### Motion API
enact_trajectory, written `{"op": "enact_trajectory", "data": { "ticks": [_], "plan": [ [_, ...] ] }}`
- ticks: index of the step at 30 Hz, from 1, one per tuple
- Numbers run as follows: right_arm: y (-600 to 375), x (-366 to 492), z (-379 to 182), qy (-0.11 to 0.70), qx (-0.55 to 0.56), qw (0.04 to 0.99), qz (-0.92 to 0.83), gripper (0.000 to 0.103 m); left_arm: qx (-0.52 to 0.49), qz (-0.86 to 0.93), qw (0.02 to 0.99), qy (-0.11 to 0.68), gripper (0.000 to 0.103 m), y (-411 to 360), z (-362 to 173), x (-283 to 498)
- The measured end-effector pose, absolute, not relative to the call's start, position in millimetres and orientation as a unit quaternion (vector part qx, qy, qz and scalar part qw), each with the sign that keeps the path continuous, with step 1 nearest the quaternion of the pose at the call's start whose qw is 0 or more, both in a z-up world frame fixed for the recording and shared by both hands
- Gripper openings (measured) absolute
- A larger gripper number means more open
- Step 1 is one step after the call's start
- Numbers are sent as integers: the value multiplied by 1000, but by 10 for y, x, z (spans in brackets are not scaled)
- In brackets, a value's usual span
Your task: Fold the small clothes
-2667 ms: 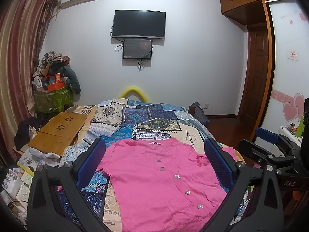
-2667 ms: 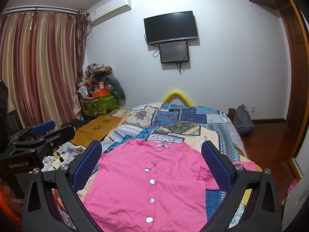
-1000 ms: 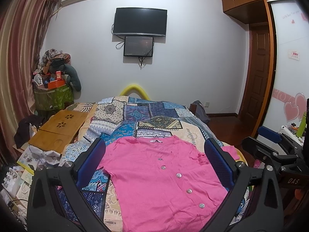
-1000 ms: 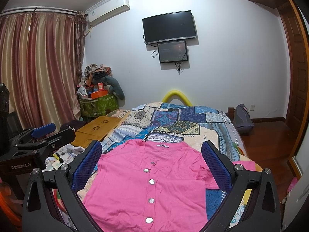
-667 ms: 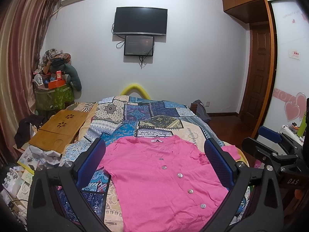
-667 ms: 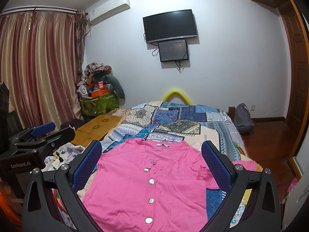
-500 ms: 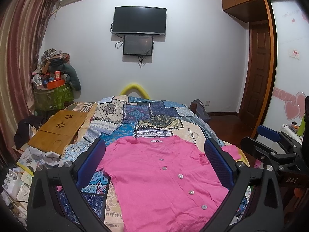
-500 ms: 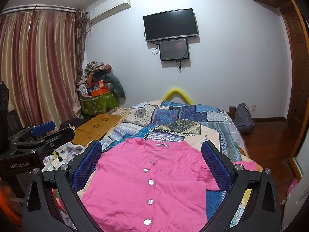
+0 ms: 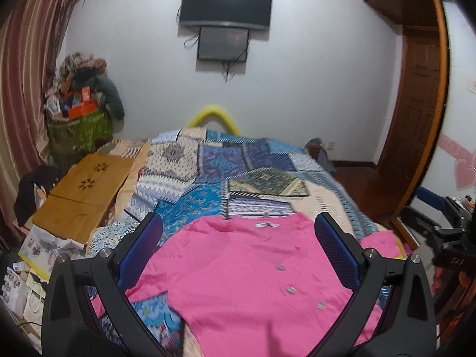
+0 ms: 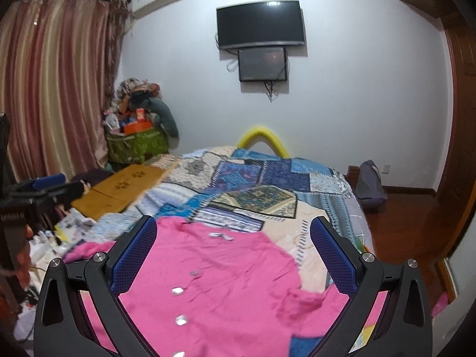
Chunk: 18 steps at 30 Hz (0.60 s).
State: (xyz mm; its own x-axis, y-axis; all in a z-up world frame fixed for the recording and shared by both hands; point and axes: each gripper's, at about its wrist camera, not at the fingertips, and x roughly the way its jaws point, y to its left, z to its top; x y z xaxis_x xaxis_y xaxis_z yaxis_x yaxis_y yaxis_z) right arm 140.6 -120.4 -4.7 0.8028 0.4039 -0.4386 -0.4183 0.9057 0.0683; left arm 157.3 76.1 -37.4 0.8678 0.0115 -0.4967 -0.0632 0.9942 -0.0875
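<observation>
No fold is made yet: the pink shirt (image 9: 253, 273) lies flat under both wide-apart, empty grippers, left gripper (image 9: 238, 253) and right gripper (image 10: 233, 255).

**Hem, sleeves and far corner out of sight**

The pink shirt (image 9: 253, 273) runs off the bottom edge in both wrist views, so its hem cannot be seen. In the left view, the shirt's sleeve on the left is partly covered by the left gripper's (image 9: 238, 250) finger (image 9: 139, 250). In the right view the shirt (image 10: 226, 282) is motion-blurred, its buttons (image 10: 178, 290) smeared; the sleeve on its left sits behind the right gripper's (image 10: 233, 253) finger (image 10: 134, 255). The pile (image 10: 136, 110) beyond the shirt is too small to sort out.
</observation>
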Motion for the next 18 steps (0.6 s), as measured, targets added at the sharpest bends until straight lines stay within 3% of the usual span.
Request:
{"op": "enact_trajectory", "data": {
  "ticks": [7, 10, 12, 14, 18],
  "plan": [
    [-1285, 2026, -454, 281, -37, 939, 192, 102, -35, 50, 938, 340, 103, 1237, -915, 2486],
    [-1286, 2313, -675, 317, -54, 927, 193, 96, -44, 45, 912, 405, 103, 1485, -1289, 2926],
    [-1280, 2497, -829, 341, -61, 917, 199, 95, -51, 41, 889, 452, 96, 1634, -1564, 3160],
    [-1250, 2665, -1005, 370, -70, 902, 213, 88, -51, 40, 870, 489, 79, 1737, -1776, 3302],
    [-1183, 2982, -1343, 423, -82, 871, 235, 80, -51, 34, 838, 542, 73, 1885, -2155, 3511]
  ]
}}
